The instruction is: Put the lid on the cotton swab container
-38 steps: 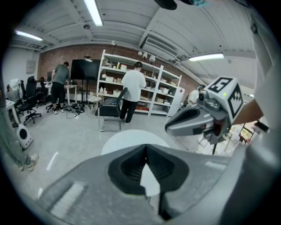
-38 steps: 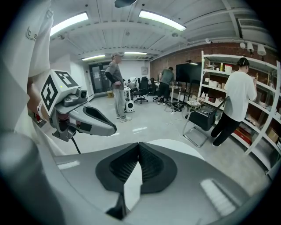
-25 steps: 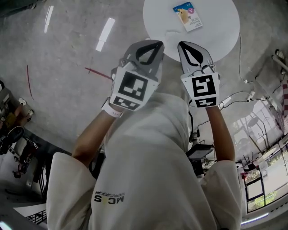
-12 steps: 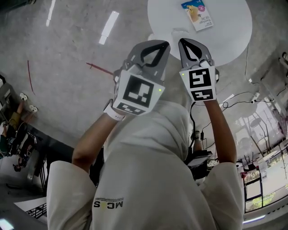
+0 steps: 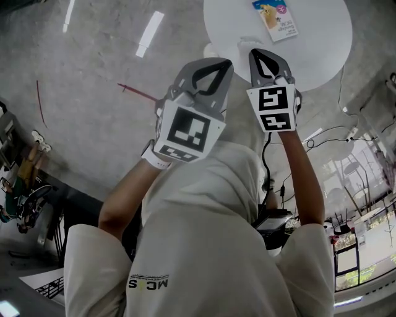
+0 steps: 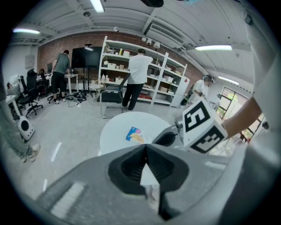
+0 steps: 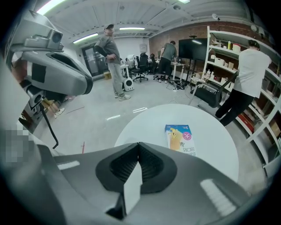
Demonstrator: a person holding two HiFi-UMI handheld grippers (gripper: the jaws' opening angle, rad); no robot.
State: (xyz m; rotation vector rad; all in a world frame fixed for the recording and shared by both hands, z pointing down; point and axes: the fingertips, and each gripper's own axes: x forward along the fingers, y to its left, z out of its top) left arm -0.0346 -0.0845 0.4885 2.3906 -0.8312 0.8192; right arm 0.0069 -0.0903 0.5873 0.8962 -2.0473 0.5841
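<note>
The cotton swab container (image 5: 275, 18) lies flat on the round white table (image 5: 322, 43), blue end away from the person, well ahead of both tools. The top edge of the head view clips its far corner. Its print is too small to read, and I cannot tell whether a lid sits on it.

The right gripper view shows the same container (image 7: 180, 137) out past the jaws on the table (image 7: 210, 127). In the left gripper view it (image 6: 135, 134) lies beyond the tips.

The right gripper (image 5: 263, 52) is up over the table's near rim. Its jaws are pressed together tip to tip with nothing between them, as its own view (image 7: 138, 145) shows plainly. The left gripper (image 5: 209, 62) is just beside it, over the grey floor (image 5: 93, 93) short of the rim. It (image 6: 145, 147) is likewise closed and empty.

The person's pale sweatshirt (image 5: 204, 247) fills the lower half of the head view and hides whatever lies beneath.

Against half a second ago, both grippers have edged slightly higher in the head view and the table has slid a little toward the upper right. A second ago the whole container was in view.
</note>
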